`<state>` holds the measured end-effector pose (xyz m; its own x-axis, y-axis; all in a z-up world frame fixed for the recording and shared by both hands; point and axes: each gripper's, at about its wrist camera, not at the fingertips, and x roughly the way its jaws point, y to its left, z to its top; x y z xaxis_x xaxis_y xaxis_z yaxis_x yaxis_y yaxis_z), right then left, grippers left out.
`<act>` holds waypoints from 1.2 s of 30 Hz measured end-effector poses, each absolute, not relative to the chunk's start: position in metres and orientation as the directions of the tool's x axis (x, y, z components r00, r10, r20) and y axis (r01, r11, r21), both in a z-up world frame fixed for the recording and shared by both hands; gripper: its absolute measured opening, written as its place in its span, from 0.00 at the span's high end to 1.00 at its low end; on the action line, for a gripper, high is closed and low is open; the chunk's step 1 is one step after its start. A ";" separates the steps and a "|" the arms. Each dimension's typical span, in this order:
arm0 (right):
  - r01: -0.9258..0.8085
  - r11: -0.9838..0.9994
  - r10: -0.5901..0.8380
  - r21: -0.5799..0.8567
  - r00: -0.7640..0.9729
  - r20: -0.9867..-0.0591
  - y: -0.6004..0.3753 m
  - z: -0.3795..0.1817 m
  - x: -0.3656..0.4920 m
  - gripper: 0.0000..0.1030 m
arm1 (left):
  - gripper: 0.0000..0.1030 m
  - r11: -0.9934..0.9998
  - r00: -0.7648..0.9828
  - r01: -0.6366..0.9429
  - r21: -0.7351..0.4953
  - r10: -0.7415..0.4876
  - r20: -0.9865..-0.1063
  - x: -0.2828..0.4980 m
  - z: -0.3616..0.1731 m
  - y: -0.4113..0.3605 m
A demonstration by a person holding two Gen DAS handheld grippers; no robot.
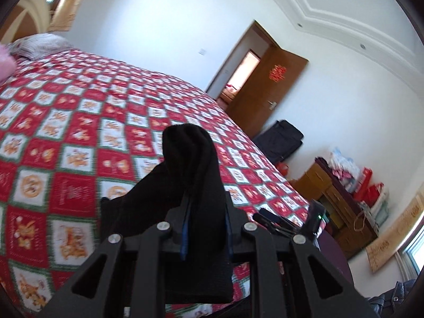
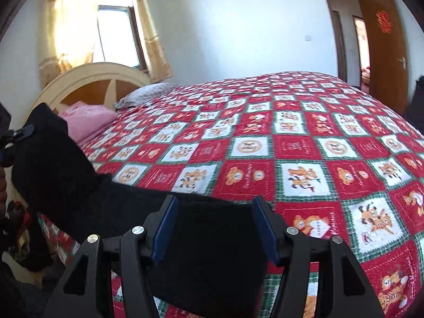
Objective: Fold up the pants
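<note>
Black knitted fabric pants [image 2: 79, 185] hang lifted between the two tools above the red, white and green checked quilt [image 2: 291, 145] that covers the bed. Left gripper [image 1: 205, 222] is clamped on a bunched fold of the garment, which stands up between the blue pads [image 1: 185, 228] and drapes down to the left. Right gripper [image 2: 214, 225] has its jaws spread wide, with dark cloth lying between and below the fingers; whether the cloth touches the pads cannot be told. Judged from this, the step in hand is the initial pick-up and spreading, with no fold yet made. The next move calls for closing the right tool on a free edge, then drawing the two grips apart to lay the garment flat on the quilt.
</note>
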<state>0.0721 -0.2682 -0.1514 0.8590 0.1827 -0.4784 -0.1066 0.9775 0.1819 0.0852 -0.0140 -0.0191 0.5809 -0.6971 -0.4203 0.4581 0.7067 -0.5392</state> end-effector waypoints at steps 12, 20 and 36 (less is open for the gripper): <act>0.137 0.923 0.067 0.360 0.862 -0.502 -0.343 -0.157 0.078 0.41 | 0.79 0.707 0.425 0.553 -0.440 -0.694 -0.581 0.114 -0.053 -0.147; 0.189 0.898 0.051 0.397 0.851 -0.522 -0.362 -0.165 0.082 0.41 | 0.79 0.763 0.369 0.565 -0.313 -0.573 -0.732 0.123 -0.116 -0.211; 0.138 0.854 0.180 0.502 0.827 -0.532 -0.363 -0.166 0.082 0.41 | 0.27 0.732 0.482 0.626 -0.270 -0.635 -0.604 0.082 -0.084 -0.182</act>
